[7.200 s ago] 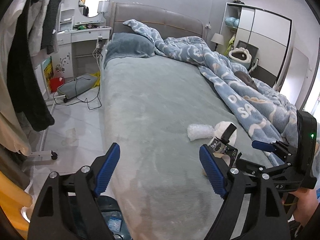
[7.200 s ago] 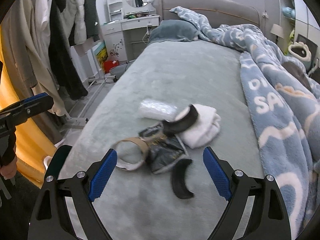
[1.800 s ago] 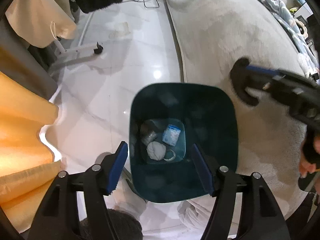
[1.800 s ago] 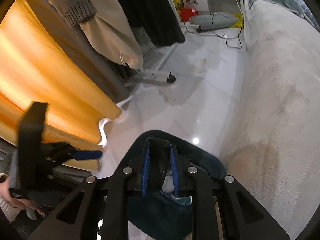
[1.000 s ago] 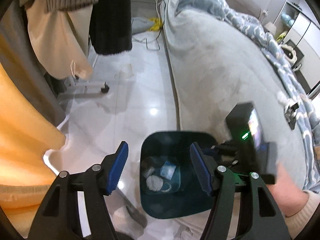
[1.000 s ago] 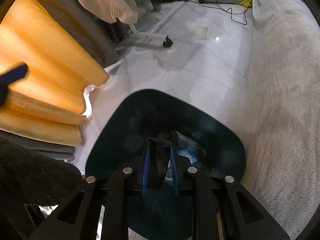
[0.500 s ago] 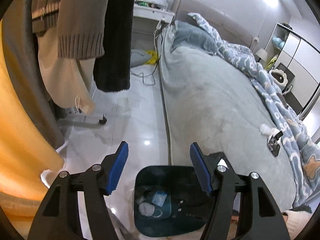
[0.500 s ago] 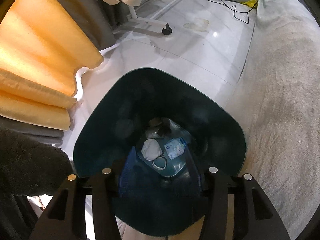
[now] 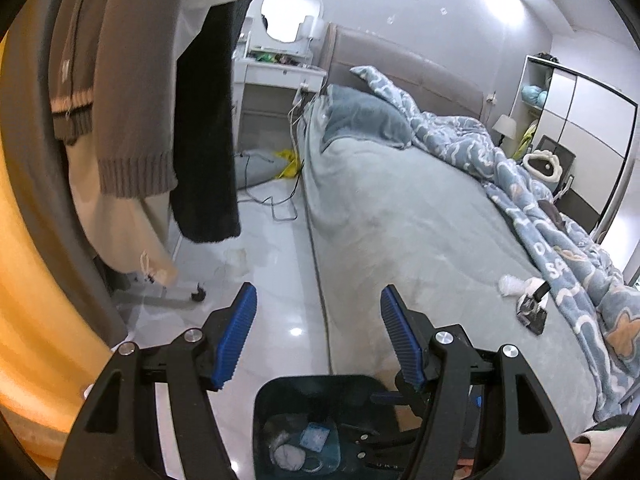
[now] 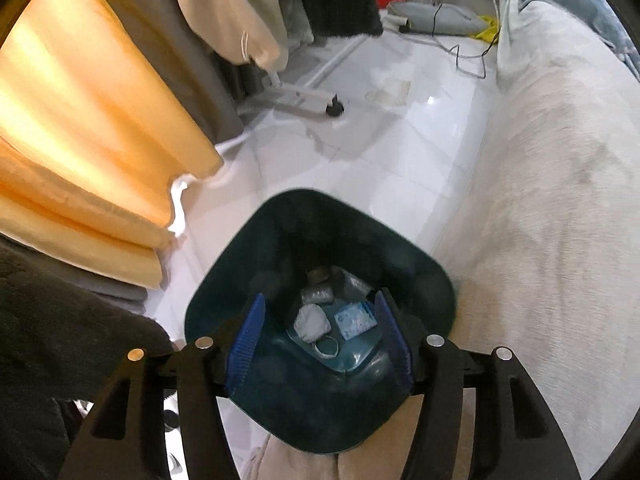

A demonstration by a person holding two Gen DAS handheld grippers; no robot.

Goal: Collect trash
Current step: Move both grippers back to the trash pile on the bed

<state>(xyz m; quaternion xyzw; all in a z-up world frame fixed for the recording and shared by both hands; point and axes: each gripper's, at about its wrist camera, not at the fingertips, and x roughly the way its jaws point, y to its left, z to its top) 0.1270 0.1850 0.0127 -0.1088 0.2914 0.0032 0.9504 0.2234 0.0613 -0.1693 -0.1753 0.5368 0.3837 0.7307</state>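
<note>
The right gripper [image 10: 320, 336] hangs over the bin [image 10: 248, 264], its jaws opening with nothing between them; trash [image 10: 312, 318] lies at the bin's bottom. The left gripper [image 9: 318, 312] is parted and empty, and more scraps [image 9: 530, 308] lie on the bed [image 9: 400, 220].

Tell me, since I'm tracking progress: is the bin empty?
Not empty: the bin holds a white wad, a blue packet and a ring.

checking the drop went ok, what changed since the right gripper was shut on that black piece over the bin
The right gripper is opening with nothing between its fingers; the black piece has gone. The left gripper tilted up toward the bed, open as before. The bin stayed put.
</note>
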